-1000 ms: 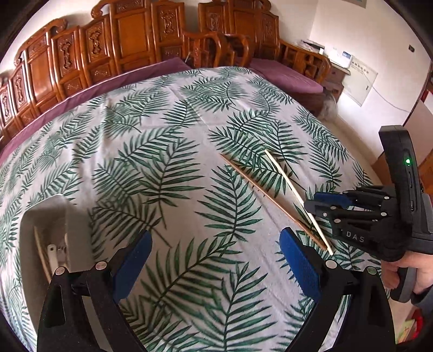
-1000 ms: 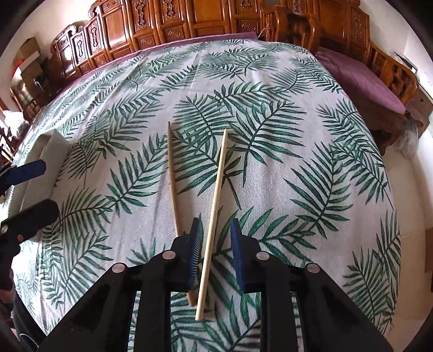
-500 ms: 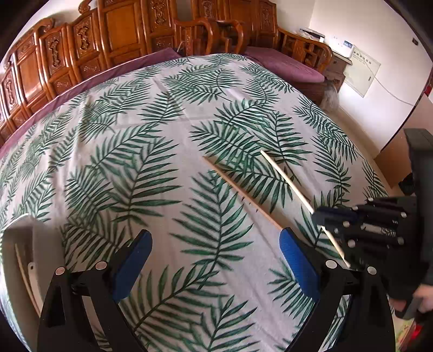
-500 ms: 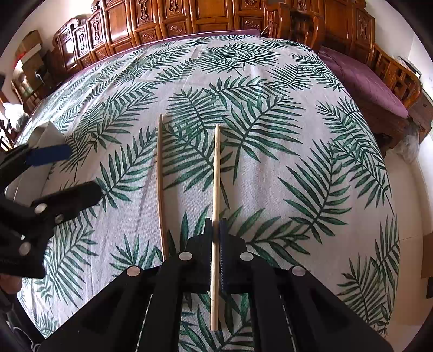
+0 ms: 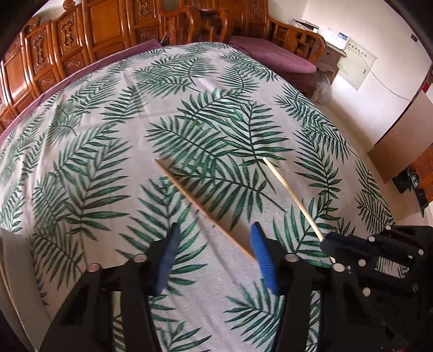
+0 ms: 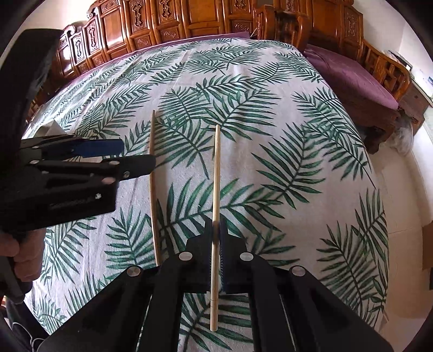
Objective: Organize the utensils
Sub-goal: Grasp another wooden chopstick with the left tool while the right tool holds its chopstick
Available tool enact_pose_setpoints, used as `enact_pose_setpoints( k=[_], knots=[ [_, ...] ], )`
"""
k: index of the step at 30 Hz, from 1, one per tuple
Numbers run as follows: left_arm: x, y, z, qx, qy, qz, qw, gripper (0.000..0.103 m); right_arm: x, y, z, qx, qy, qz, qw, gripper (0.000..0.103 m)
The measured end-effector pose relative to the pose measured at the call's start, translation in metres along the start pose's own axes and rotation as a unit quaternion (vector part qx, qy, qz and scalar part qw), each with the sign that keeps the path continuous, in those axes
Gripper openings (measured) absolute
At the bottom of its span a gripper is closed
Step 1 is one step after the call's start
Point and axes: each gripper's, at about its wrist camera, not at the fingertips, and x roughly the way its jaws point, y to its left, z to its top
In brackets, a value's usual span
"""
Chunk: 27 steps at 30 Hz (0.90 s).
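- My right gripper (image 6: 215, 238) is clamped on a pale wooden chopstick (image 6: 215, 189), its two blue pads pressed flat against the shaft on either side.
- The held chopstick runs straight forward between the fingers; its thicker butt end sticks out behind the pads toward the camera, and its thin tip points across the table.
- In the left wrist view the same chopstick (image 5: 293, 199) angles up and away from the right gripper (image 5: 328, 245), which sits at the lower right edge of that picture.
- My left gripper (image 5: 213, 257) is spread wide with nothing between its blue pads (image 5: 263, 266).
- A second chopstick (image 5: 203, 208), darker in tone, lies flat on the tablecloth (image 5: 108, 176) and runs diagonally; its near end reaches in between my left fingers, close to the right-hand pad, though I cannot tell whether they touch.
- From the right wrist camera that second chopstick (image 6: 153, 186) lies just to the left of the held one, roughly parallel and apart from it.
- The left gripper (image 6: 119, 154) enters that picture from the left, its fingertips close above the lying chopstick, with my hand (image 6: 25, 254) visible on its grip below.
- The cloth is white with green palm fronds and covers the whole table.
- Carved wooden chairs (image 6: 189, 19) line the far side, and a purple-cushioned bench (image 6: 357, 75) stands to the right.
- A pale tray (image 5: 10, 270) shows at the left wrist view's left edge; its contents are not visible.
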Motion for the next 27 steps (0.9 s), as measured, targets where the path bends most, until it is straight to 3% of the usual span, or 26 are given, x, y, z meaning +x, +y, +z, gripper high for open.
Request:
enact_pose_setpoints(
  k=[7,14,18,27],
  knots=[
    [0.013,-0.006,0.001,0.004,0.021,0.017,0.9996,0.028,0.001,-0.005,-0.003,0.008,-0.002,0.003,1.000,0.006],
    [0.009,-0.004,-0.003,0.013,0.034,0.027,0.9990,0.025,0.002,-0.004,-0.004,0.010,-0.007,0.007,1.000,0.006],
    [0.007,0.000,-0.005,0.010,0.038,0.031,0.9987,0.015,0.002,-0.003,-0.005,0.012,-0.008,0.011,1.000,0.006],
    [0.002,0.006,-0.008,-0.011,0.040,0.020,0.9989,0.004,-0.005,-0.007,-0.008,0.017,-0.013,0.012,1.000,0.006]
  ],
)
